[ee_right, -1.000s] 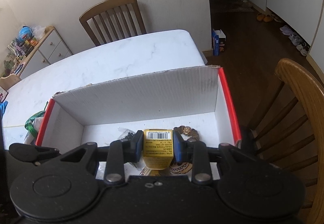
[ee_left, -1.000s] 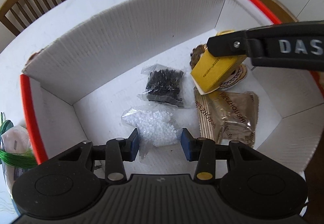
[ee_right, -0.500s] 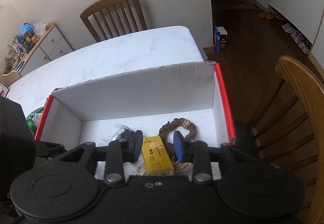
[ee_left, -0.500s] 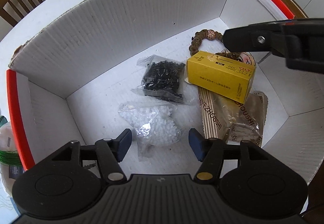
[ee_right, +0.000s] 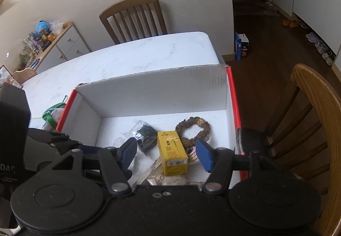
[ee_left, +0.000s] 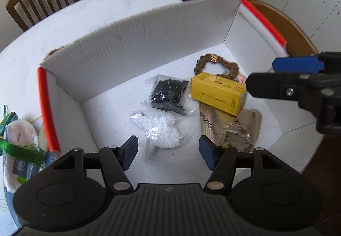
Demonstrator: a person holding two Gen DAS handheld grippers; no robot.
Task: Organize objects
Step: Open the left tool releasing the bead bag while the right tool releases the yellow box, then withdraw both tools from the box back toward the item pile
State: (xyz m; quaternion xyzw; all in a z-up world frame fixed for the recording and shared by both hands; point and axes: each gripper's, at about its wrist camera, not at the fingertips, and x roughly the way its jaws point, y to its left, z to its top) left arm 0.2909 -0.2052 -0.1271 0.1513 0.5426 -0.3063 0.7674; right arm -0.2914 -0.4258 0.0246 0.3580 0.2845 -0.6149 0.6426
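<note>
White carton (ee_left: 149, 39), red-edged, at the table's (ee_right: 138, 59) near right corner; serves as collecting bin. Contents: yellow box (ee_left: 217, 93) lying flat atop the packet of wooden sticks (ee_left: 232, 127); black bead bag (ee_left: 168, 95); white bead bag (ee_left: 162, 131); brown beaded bracelet (ee_left: 215, 63) toward the far wall. Left gripper (ee_left: 166, 152) and right gripper (ee_right: 166, 150): jaws wide apart, holding nothing, above the carton. Green-tasselled items (ee_left: 19, 140) lie outside, apparently awaiting sorting.

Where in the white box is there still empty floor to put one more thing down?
The box has bare floor along its back wall, behind the bag of black beads, and in the left corner beside the bag of white beads. The right side is crowded: the yellow carton lies on the brown packets, against the bead bracelet.
</note>
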